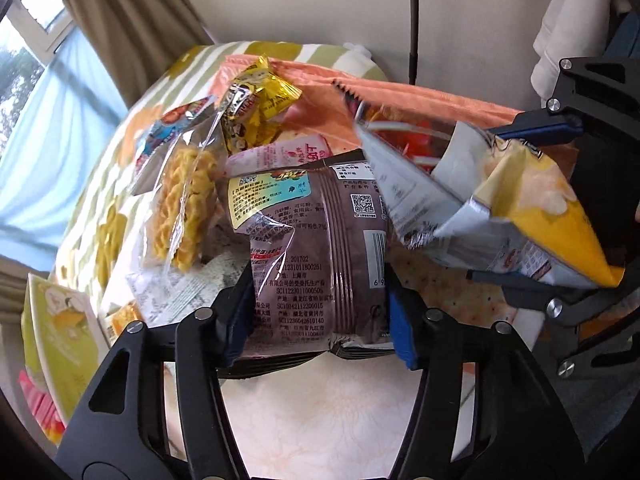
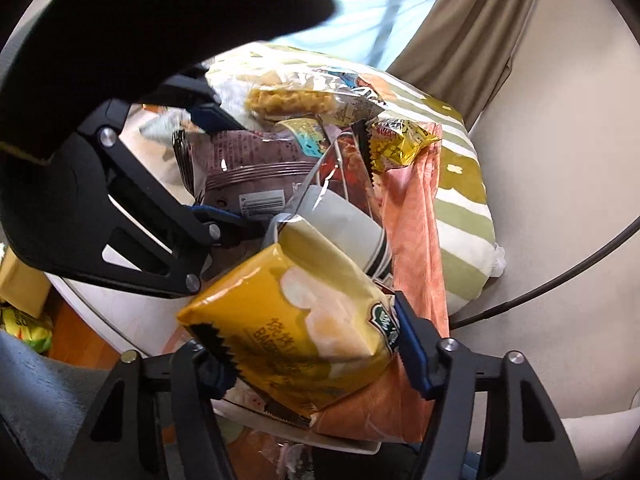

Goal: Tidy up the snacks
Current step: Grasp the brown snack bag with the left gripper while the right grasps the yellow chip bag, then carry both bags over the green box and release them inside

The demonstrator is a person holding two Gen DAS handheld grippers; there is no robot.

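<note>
My left gripper [image 1: 320, 320] is shut on a brown snack packet [image 1: 320, 240] with a barcode, held over a pile of snacks; it also shows in the right wrist view [image 2: 248, 168]. My right gripper [image 2: 308, 356] is shut on a yellow chip bag [image 2: 304, 320], seen at the right in the left wrist view [image 1: 532, 208]. The pile holds a clear bag of yellow noodle crisps [image 1: 180, 200], a gold packet [image 1: 260, 100], a pink packet [image 1: 304, 152] and a red bag [image 1: 404, 128]. The two held packets are side by side and close together.
The snacks lie on an orange cloth [image 1: 440, 100] over a striped green and white cover [image 1: 280, 50]. A green box [image 1: 60, 340] stands at the left edge. Curtains [image 1: 132, 20] and a window are behind. A dark cable [image 1: 414, 20] runs down the wall.
</note>
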